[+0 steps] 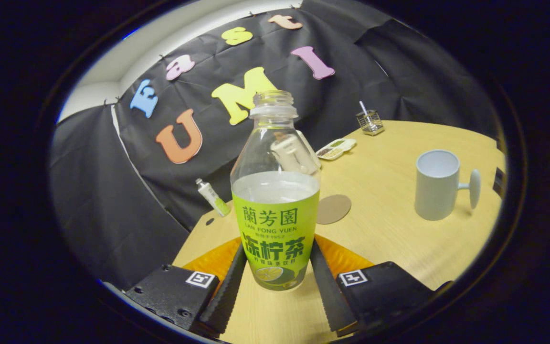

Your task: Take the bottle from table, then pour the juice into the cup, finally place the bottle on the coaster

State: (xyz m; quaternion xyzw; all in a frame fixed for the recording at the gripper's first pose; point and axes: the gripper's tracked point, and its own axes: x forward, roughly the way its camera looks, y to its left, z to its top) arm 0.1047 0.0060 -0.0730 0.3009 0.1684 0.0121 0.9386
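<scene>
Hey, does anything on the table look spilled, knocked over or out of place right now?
Nothing spilled. The uncapped bottle stands upright between the gripper fingers, which flank its base. The cup is upright, the coaster lies flat. One oddity: a small tube leans against the booth wall at the table's edge.

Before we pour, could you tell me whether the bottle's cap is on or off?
Off: the bottle, standing upright between the gripper fingers, shows bare neck threads and no cap.
</scene>
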